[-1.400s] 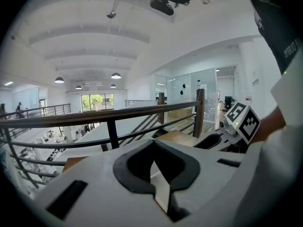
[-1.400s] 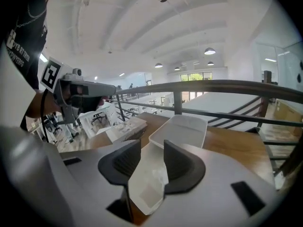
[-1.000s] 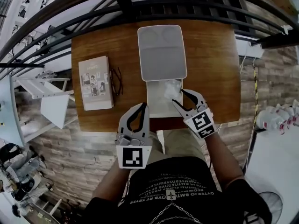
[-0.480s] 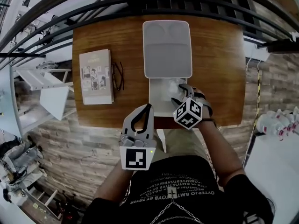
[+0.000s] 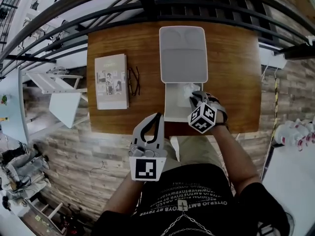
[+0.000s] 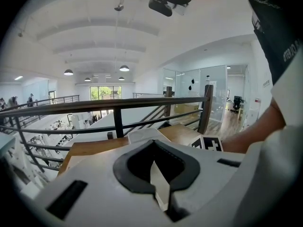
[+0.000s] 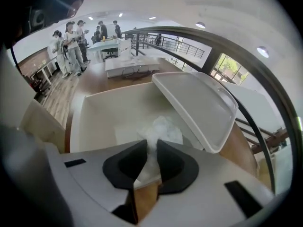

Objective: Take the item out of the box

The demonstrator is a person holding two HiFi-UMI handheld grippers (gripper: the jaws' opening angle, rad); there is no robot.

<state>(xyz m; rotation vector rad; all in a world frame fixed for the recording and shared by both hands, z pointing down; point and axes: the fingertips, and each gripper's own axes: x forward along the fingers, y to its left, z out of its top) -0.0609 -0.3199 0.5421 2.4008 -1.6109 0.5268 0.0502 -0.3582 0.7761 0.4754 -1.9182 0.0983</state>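
Head view looks steeply down on a wooden table (image 5: 231, 73), where an open white box (image 5: 170, 113) sits near the bottom edge at centre frame. Its lid (image 5: 183, 53) is hinged back toward the top of the frame. A crumpled white item (image 5: 185, 89) lies inside the box at its right side. The right gripper (image 5: 197, 96) points down into the box, and its jaws have just been closing. In the right gripper view they are clamped on the crumpled white item (image 7: 161, 129), which bunches up between the dark pads while its bulk rests on the box floor (image 7: 94, 112) under the raised lid (image 7: 199, 103).

The left gripper (image 5: 158, 116) hangs just off the table's near edge, below and left of the box. Its jaws are pressed together on nothing, as the left gripper view confirms (image 6: 154, 145). At the left of the table lie a book (image 5: 111, 81) and, just beside it, a pair of glasses (image 5: 134, 81).
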